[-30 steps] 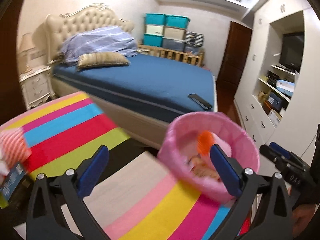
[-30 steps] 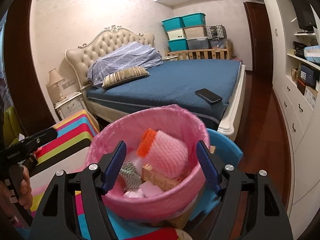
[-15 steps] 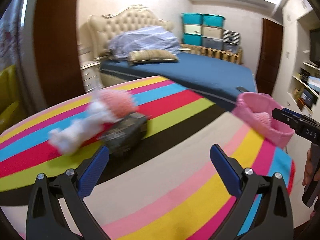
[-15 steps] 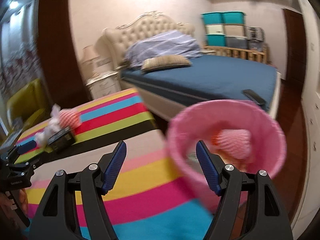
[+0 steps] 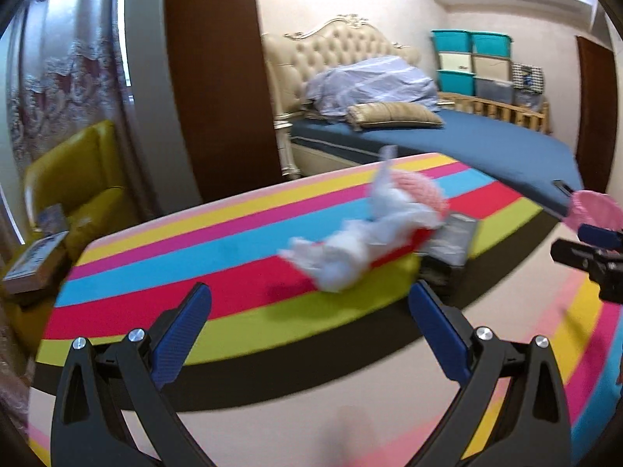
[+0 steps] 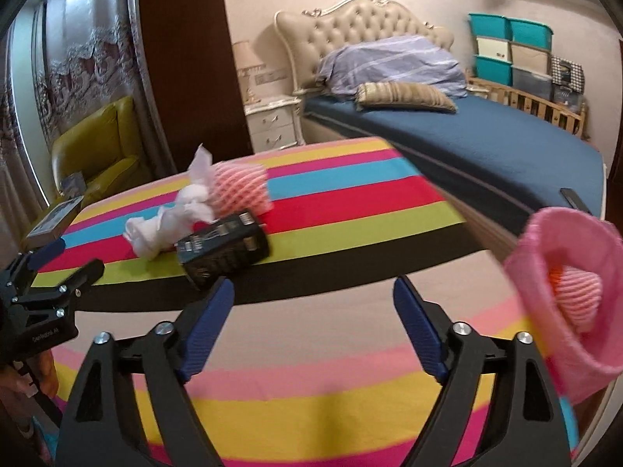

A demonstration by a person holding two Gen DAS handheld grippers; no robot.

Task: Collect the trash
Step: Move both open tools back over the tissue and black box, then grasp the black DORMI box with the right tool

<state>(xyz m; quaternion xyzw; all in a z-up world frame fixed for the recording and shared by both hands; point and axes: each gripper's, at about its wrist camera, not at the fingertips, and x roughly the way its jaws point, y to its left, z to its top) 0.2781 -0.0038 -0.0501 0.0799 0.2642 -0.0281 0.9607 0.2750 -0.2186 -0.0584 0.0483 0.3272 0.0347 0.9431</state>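
Pink bin [image 6: 560,303] holding foam net [image 6: 576,303], left hand-held gripper [image 5: 311,330] and right hand-held gripper [image 6: 313,323] agape, empty

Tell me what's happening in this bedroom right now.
A person with a gripper in each hand is clearing trash off a striped table. Both the left gripper and the right gripper are open and empty. A crumpled white tissue, a pink foam net and a dark box lie together on the table. The pink bin already holds some trash.
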